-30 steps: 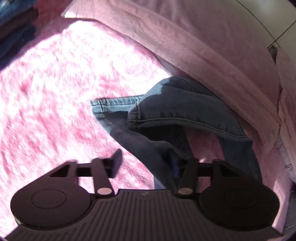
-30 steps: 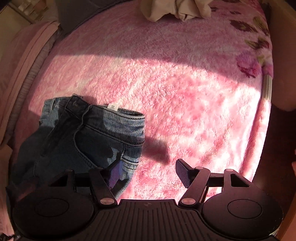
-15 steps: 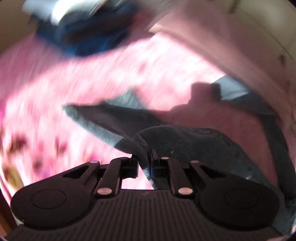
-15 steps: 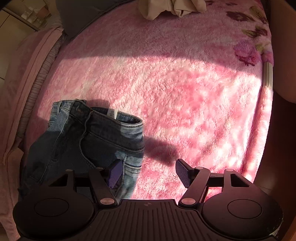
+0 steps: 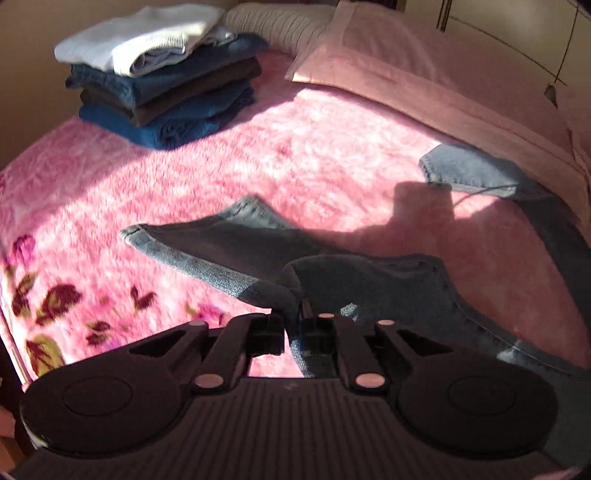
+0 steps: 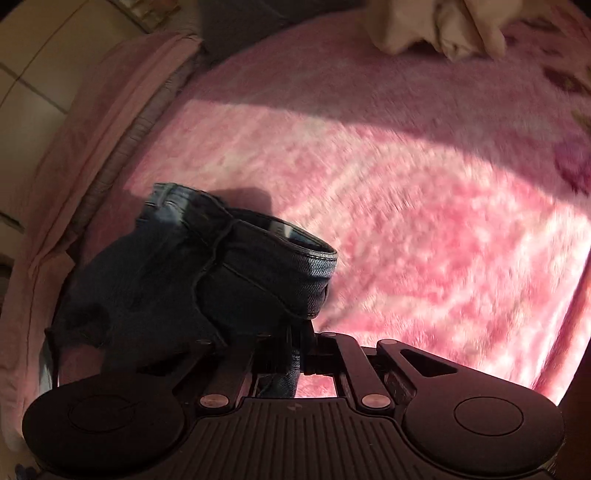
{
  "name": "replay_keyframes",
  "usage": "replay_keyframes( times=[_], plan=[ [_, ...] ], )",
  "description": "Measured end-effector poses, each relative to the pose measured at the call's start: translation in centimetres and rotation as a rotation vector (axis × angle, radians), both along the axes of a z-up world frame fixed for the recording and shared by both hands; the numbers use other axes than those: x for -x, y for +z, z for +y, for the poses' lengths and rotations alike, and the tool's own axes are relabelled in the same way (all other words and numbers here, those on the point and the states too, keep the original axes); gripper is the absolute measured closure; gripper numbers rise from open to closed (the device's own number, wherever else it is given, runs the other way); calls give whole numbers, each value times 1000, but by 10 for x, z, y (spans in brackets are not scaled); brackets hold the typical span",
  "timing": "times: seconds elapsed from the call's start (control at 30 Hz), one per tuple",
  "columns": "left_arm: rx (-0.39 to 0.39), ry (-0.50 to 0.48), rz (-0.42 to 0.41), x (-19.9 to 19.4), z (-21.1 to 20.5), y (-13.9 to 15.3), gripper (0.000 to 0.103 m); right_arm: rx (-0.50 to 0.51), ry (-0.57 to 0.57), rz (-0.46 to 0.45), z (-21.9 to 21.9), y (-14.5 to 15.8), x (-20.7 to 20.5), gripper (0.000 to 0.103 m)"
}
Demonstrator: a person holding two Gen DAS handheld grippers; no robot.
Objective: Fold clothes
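Note:
A pair of blue jeans [image 5: 369, 280] lies spread on the pink fleece blanket [image 5: 295, 155]. In the left wrist view one leg hem points left and the other hem [image 5: 465, 166] lies at the right by the pillow. My left gripper [image 5: 295, 325] is shut on a fold of denim near the leg. In the right wrist view the waistband end of the jeans [image 6: 236, 266] is bunched and lifted, and my right gripper [image 6: 299, 343] is shut on the waistband edge.
A stack of folded clothes [image 5: 162, 74] sits at the far left corner of the bed. A pink pillow [image 5: 424, 74] lines the right side. A crumpled cream garment [image 6: 436, 26] lies at the far end in the right wrist view. The bed edge runs along the right [image 6: 576, 295].
Both grippers went from open to shut on the jeans. The left one swung round with the denim, bringing the folded stack into view. The right one closed on the waistband and raised it.

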State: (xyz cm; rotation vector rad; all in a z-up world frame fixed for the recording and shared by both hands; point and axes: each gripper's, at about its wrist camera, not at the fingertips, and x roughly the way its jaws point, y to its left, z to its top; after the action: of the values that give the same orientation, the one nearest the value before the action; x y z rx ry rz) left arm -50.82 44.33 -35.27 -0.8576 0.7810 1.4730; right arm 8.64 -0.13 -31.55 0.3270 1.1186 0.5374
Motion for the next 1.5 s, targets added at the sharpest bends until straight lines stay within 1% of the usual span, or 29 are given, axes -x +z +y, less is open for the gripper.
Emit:
replay_keyframes(
  times=[0.1, 0.13, 0.17, 0.2, 0.23, 0.3, 0.33, 0.43, 0.5, 0.57, 0.6, 0.67, 0.73, 0.77, 0.8, 0.9, 0.97, 1.0, 1.03, 1.07, 1.13, 1.17, 1.2, 1.23, 1.3, 1.37, 1.4, 1.43, 1.5],
  plan=[
    [11, -39, 40, 1, -20, 0, 97, -43, 13, -63, -22, 39, 3, 103],
    [15, -53, 54, 1, -26, 0, 96, -31, 11, -61, -29, 41, 2, 103],
    [18, -66, 67, 1, -33, 0, 95, 10, 7, -42, -35, 34, -1, 102],
    [22, -79, 81, 2, -39, 0, 89, 55, 4, -22, -40, 25, -3, 102],
    [41, -63, 75, 6, -46, -6, 85, 106, 3, 28, -42, 9, -8, 102],
    [74, 16, 15, 24, -59, -21, 80, 197, -19, 123, -46, -18, -15, 101],
    [51, 67, -42, 35, -66, -21, 76, 208, -32, 140, -49, -23, -16, 101],
    [19, 175, -130, 60, -68, -16, 62, 155, -38, 166, -57, -26, -14, 101],
    [7, 238, -168, 73, -66, -14, 61, 108, -56, 189, -62, -28, -13, 97],
    [-6, 295, -183, 82, -59, -14, 59, 102, -107, 220, -62, -34, -15, 77],
    [-12, 320, -188, 87, -55, -16, 58, 101, -133, 235, -62, -37, -15, 74],
    [-15, 370, -182, 95, -46, -22, 58, 71, -176, 244, -66, -42, -14, 73],
    [-25, 390, -178, 99, -37, -30, 66, 55, -203, 245, -69, -41, -11, 73],
    [-43, 385, -153, 98, -33, -30, 75, 56, -210, 243, -69, -41, -10, 73],
    [-75, 358, -128, 94, -30, -26, 97, 61, -210, 240, -69, -40, -10, 73],
    [-213, 213, -53, 78, -31, -3, 96, 86, -209, 232, -65, -39, -9, 73],
    [-353, 56, 52, 60, -44, 21, 95, 109, -207, 223, -62, -38, -7, 73],
    [-380, 8, 113, 57, -48, 24, 94, 123, -203, 215, -59, -37, -6, 73],
    [-376, -18, 182, 57, -51, 19, 93, 140, -197, 204, -57, -36, -4, 73],
    [-320, -25, 230, 61, -49, 8, 92, 160, -189, 193, -53, -36, -2, 73],
    [-107, 17, 252, 78, -38, -24, 89, 209, -154, 173, -45, -35, 2, 73],
    [-76, 40, 252, 82, -38, -28, 88, 246, -123, 163, -40, -34, 3, 73],
    [-86, 57, 251, 83, -39, -25, 86, 283, -91, 152, -34, -32, 4, 73],
    [-97, 74, 250, 83, -41, -22, 80, 325, -50, 141, -28, -30, 5, 73],
    [-94, 116, 298, 82, -40, -15, 72, 403, 15, 88, -18, -22, 10, 73],
    [-116, 139, 349, 79, -42, -1, 74, 471, 62, 12, -9, -13, 15, 73],
    [-138, 123, 343, 76, -45, 8, 80, 502, 84, -27, -5, -8, 18, 73],
    [-159, 108, 338, 72, -47, 17, 81, 523, 101, -76, 1, -3, 22, 73],
    [-163, -30, 252, 52, -50, 27, 83, 552, 132, -171, 12, 8, 30, 73]
  ],
)
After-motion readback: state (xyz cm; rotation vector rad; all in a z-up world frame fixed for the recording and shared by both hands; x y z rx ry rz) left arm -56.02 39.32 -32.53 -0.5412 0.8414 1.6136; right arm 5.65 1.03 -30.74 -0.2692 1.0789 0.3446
